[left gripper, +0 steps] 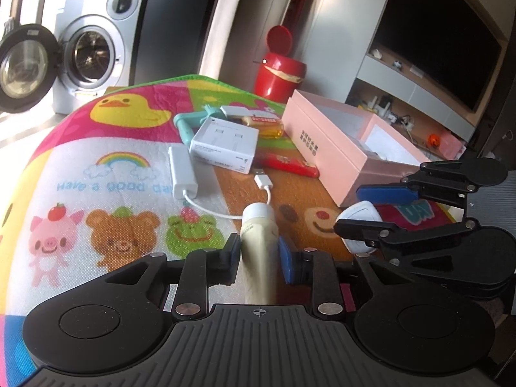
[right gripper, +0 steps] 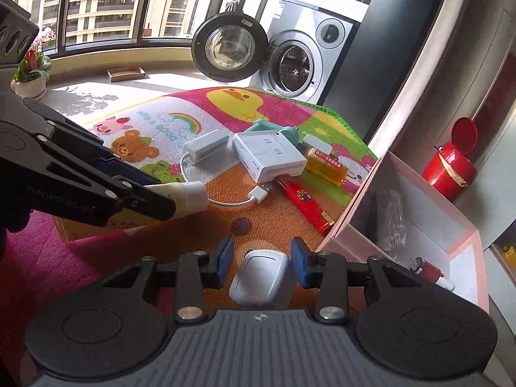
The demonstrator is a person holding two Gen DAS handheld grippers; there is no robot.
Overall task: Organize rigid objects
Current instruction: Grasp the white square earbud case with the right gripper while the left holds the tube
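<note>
Left wrist view: my left gripper (left gripper: 259, 254) is clamped on the cream tube (left gripper: 259, 242). Its long axis runs along the fingers, cap end pointing away from me toward the cable (left gripper: 262, 184) and the mat's (left gripper: 80, 161) far edge. The pink box (left gripper: 325, 148) stands open at the mat's right edge. My right gripper (left gripper: 371, 208) shows side-on with the white puck (left gripper: 359, 217) between its fingers; contact is hidden from here.

To do the step well, I judge: keep the tube level, carry it over the box's near wall and release low inside.

Right wrist view: right gripper (right gripper: 261, 259) straddles the puck (right gripper: 258, 277). The pads stand slightly apart from its sides, so I read no grip yet. The puck's rounded long axis lies along the fingers, near the box's (right gripper: 351, 222) left wall. Close squarely before lifting. Left gripper (right gripper: 167, 200) crosses at left, tube (right gripper: 193, 195) cap pointing toward the box.
</note>
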